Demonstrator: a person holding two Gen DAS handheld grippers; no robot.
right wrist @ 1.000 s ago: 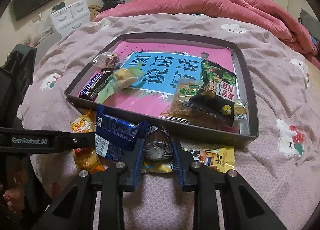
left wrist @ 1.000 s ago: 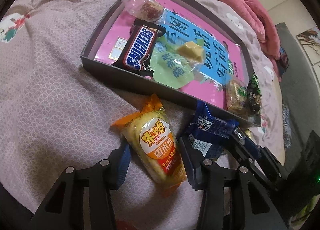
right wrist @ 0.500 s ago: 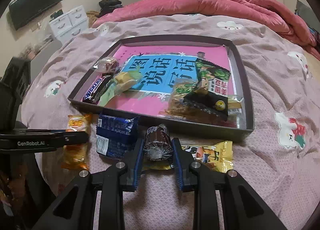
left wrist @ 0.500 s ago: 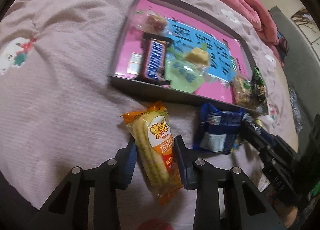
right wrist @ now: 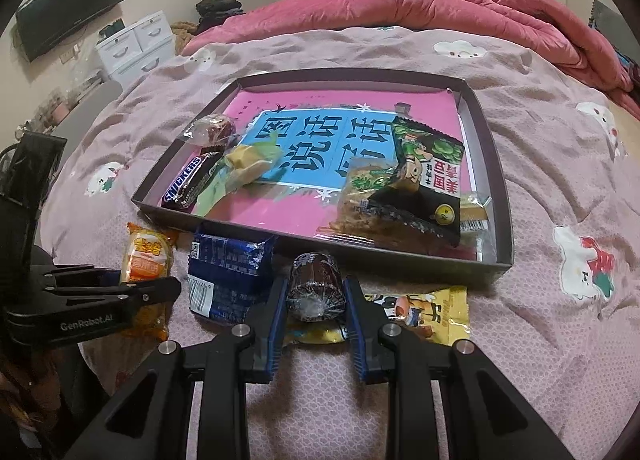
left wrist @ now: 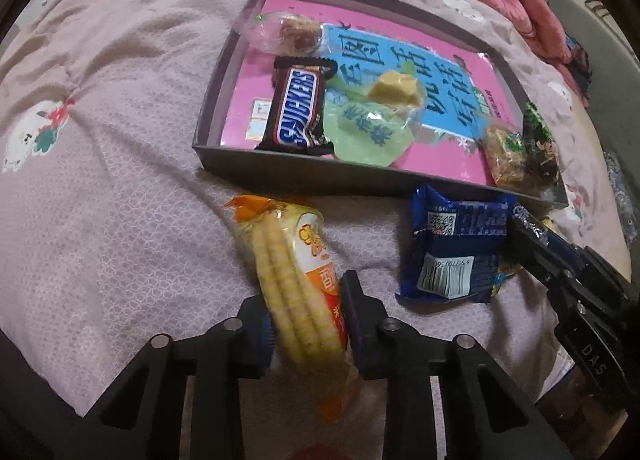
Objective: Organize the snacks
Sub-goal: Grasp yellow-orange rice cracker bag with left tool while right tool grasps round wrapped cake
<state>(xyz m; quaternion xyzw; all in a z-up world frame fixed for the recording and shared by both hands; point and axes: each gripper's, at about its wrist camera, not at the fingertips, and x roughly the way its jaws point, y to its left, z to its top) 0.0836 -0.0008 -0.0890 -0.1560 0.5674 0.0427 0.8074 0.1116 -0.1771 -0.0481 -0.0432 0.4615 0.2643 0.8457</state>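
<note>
The left gripper (left wrist: 308, 324), jaws just closing, clamps the orange rice-cracker pack (left wrist: 298, 284), its long axis running toward the tray (left wrist: 320, 176) at frame centre. The right gripper (right wrist: 316, 300) is clamped on the dark round snack (right wrist: 316, 286), the tray directly above it in frame.

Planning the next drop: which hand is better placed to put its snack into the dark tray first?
Probably right: the right gripper already clamps the dark foil-wrapped roll right before the dark tray. The left gripper has just been closing on the orange corn-stick packet.

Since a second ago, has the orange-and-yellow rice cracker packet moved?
Yes. The orange-and-yellow rice cracker packet has rolled onto its edge between the left gripper's closing jaws, beside the tray.
</note>
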